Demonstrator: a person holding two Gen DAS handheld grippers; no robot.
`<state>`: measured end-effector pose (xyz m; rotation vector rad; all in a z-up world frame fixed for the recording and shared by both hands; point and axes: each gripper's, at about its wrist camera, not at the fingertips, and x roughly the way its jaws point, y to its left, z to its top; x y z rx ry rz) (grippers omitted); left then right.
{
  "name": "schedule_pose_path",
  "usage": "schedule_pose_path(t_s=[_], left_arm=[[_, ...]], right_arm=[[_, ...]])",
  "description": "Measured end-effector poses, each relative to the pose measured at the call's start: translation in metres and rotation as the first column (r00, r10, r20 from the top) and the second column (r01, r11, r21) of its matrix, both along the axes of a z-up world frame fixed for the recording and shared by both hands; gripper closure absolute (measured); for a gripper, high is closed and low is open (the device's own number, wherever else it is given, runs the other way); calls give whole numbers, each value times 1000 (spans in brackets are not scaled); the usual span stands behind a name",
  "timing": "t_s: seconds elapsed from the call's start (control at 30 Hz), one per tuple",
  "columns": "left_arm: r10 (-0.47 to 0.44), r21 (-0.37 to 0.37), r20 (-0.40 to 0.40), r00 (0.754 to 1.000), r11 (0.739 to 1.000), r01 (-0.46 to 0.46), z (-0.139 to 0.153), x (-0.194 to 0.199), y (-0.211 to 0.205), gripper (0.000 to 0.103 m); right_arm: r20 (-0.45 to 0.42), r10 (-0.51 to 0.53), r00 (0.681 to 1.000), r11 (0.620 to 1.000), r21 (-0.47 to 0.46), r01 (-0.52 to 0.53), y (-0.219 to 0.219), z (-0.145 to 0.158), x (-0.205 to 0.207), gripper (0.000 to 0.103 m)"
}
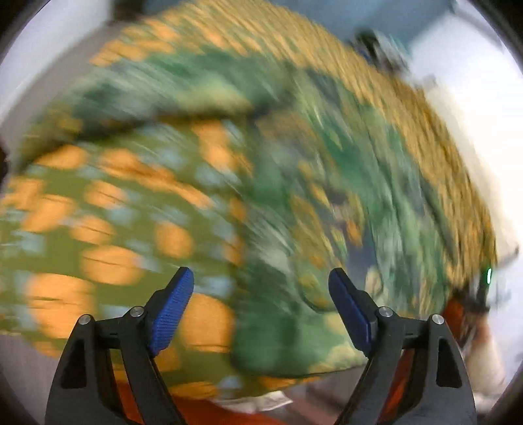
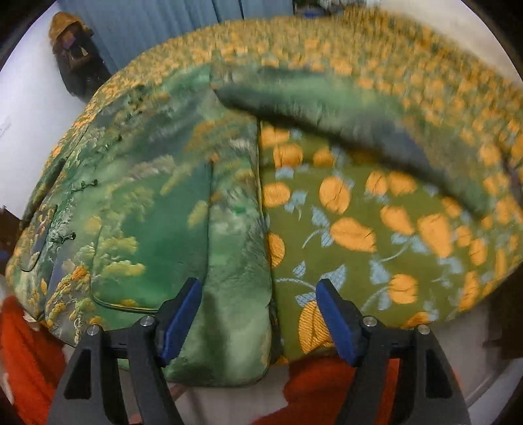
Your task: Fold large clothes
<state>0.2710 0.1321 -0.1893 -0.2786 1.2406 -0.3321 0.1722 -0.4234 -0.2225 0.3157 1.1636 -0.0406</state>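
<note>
A large green garment [image 2: 147,212] with a shiny landscape print lies spread on a bed cover [image 2: 359,229] patterned with orange flowers on olive. One sleeve [image 2: 327,111] stretches across the cover to the right. My right gripper [image 2: 259,283] hangs open just above the garment's near hem, and its pads touch nothing. The left wrist view is heavily blurred. There the garment [image 1: 327,196] fills the middle and right, and the cover [image 1: 98,229] fills the left. My left gripper [image 1: 261,273] stands wide open over the garment's edge, with nothing pinched between its pads.
Red cloth [image 2: 327,376] lies along the near edge of the bed, also at the left [image 2: 26,343]. A blue curtain [image 2: 147,26] hangs at the back. A dark object with a brown top [image 2: 72,49] stands by the white wall at the far left.
</note>
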Motion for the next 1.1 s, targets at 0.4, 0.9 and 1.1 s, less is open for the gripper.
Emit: schedule_pose_path(t_s=[0.4,0.9,1.1], left_arm=[[-72,-26,-62,995,997,71,-30,3,-50,83],[83,128,468,880,979,-161,85,-25,-44,1],[133,-13,510,850,989,-147,99,-28,-50,1]], right_arm=[[16,90,996,995,47,-91,14,0,-3,87],[263,6,965,954,-290,73,55,65,-21,27],[329,3,944,954,-283,95,75,74,-23,26]])
